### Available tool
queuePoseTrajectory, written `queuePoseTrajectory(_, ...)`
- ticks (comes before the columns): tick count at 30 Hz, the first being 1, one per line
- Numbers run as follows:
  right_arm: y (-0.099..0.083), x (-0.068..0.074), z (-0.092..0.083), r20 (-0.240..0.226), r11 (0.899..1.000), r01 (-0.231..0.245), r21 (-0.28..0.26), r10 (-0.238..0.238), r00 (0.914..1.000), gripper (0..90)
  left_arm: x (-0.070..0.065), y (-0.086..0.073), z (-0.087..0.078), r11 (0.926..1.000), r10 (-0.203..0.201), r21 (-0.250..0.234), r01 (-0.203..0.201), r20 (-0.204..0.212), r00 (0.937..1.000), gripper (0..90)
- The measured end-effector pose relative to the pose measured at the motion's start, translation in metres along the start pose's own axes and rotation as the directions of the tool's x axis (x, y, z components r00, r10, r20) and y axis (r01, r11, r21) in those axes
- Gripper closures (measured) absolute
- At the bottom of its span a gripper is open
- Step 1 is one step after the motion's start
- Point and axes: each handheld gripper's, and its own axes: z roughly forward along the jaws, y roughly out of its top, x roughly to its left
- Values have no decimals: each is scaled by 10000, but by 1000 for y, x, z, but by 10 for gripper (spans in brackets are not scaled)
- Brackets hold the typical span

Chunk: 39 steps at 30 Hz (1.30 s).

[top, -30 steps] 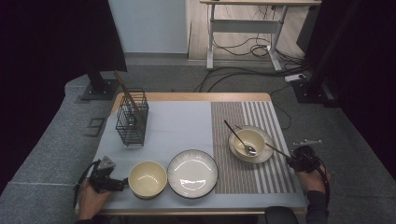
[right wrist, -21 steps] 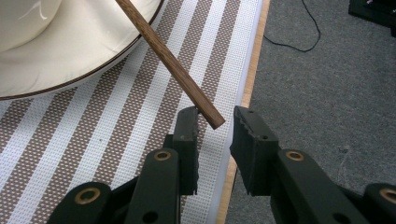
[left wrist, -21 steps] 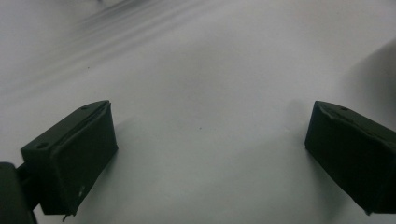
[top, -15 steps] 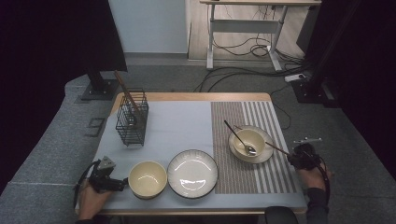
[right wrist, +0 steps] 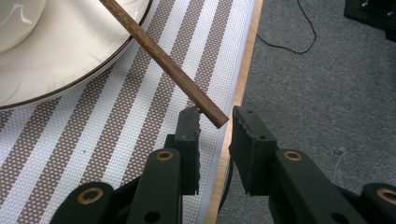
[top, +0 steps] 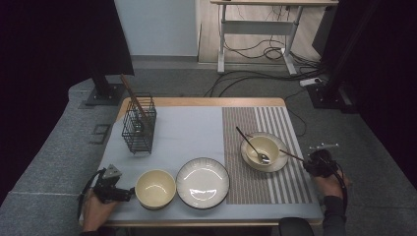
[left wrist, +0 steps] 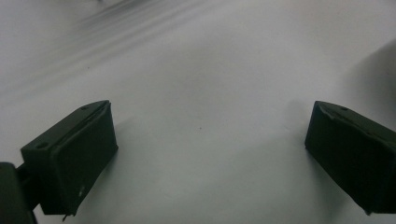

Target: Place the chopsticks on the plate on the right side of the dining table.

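Dark studio floor, cables at upper centre; wooden table (top: pixel 201 102) under a grey cloth with a brown-striped placemat (top: pixel 275 187) at right.

Items, high view: wire basket (top: pixel 138 130) with wooden sticks, upper left; cream bowl (top: pixel 155 188), lower left; ribbed plate (top: pixel 203 183), lower centre; bowl on saucer (top: pixel 263 152) holding a metal spoon (top: pixel 252 146), right.

Task item: wooden chopstick (right wrist: pixel 163 58), one end resting on the saucer's rim, the other poking between the jaws of your right gripper (right wrist: pixel 215 122) at the placemat's edge. Those jaws stand narrow but not pressing; only the very tip sits between them.

Your left gripper (left wrist: pixel 205 140), jaws wide and empty, rests over bare cloth beside the cream bowl.

Risk: so shallow a bite on the tip may let the chopstick pivot or slip free as you lift, dropping off the table edge or knocking the spoon.
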Motion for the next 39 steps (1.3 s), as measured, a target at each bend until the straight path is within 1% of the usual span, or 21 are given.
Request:
queuePoseTrajectory(14, 5, -4, 4, 67, 10000, -17, -45, 18, 10000, 723, 0, 0, 0, 10000, -4, -1, 4, -8, 10000, 21)
queuePoseTrajectory(28, 10, -9, 9, 103, 10000, 21, 39, -21, 9999, 721, 0, 0, 0, 10000, -10, -5, 10, -9, 10000, 22)
queuePoseTrajectory(39, 14, -11, 11, 154, 10000, 20, -30, -20, 9999, 721, 0, 0, 0, 10000, -14, -11, 14, -14, 10000, 22)
